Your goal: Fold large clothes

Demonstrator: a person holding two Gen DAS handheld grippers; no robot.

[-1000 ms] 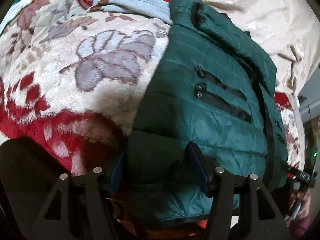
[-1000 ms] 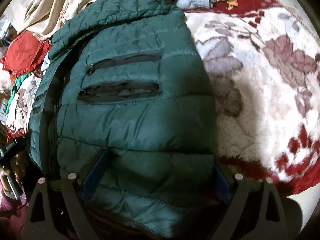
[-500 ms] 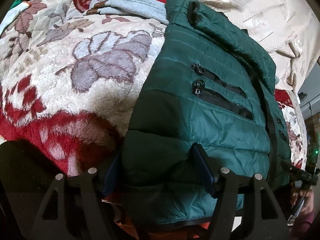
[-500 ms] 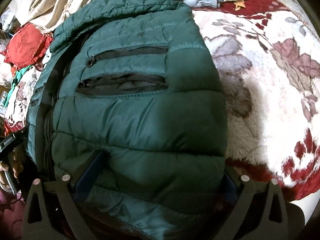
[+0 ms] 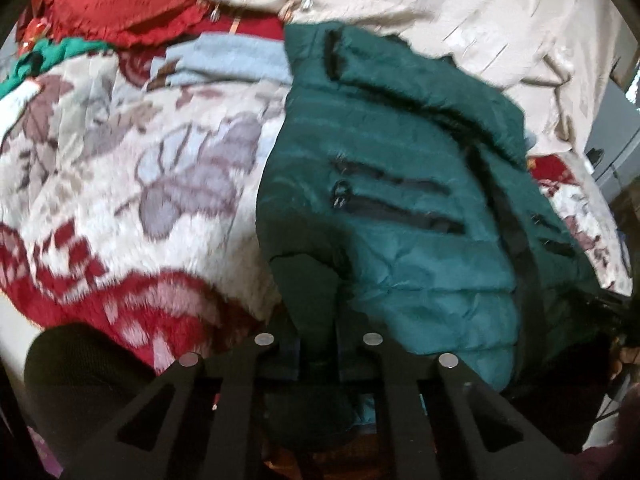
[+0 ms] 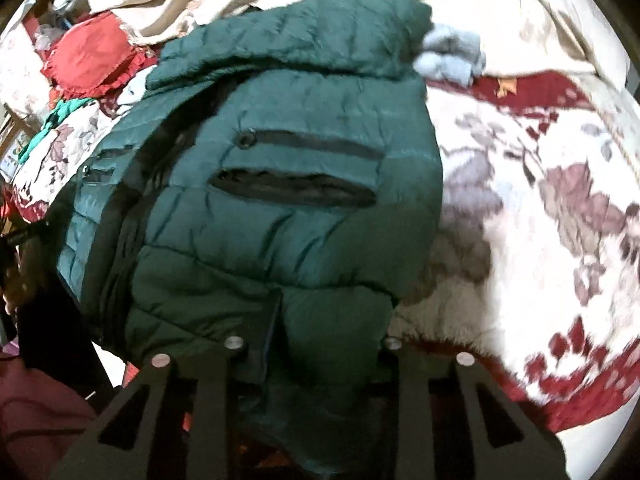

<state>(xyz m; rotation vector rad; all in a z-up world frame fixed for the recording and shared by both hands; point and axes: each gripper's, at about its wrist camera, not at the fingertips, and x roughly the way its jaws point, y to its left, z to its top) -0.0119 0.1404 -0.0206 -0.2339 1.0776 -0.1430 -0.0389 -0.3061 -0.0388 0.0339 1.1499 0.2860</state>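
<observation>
Green puffer jacket (image 5: 400, 216) lies front-up on the floral blanket (image 5: 120, 184) that covers the bed, its lower hem nearest both cameras, collar end toward the beige cloth (image 5: 460, 20) at the far side. Two zip pockets (image 6: 296, 168) show dark across the chest panel.

Change over the last second: both claws stood wide astride the hem a moment ago; both have just been closing. The left claw (image 5: 318, 320) is now pinched fully together on a fold of the hem at the jacket's blanket-side corner, fabric bunched up between the fingers. The right claw (image 6: 320, 320) has narrowed onto a thicker wad of quilted hem and grips it; its fingers do not meet because the padding fills the gap. Both views sit a little farther off the bed than before, and the frames are motion-blurred.

Reading: the grasp step looks done, and the lift of the hem is probably starting. Next likely move is carrying the hem up and over toward the collar to halve the jacket. Risk: slick shell fabric could slip from the pinch. A pale blue garment (image 5: 228, 60) and a red cloth (image 5: 120, 4) lie beyond, clear of the fold path.
</observation>
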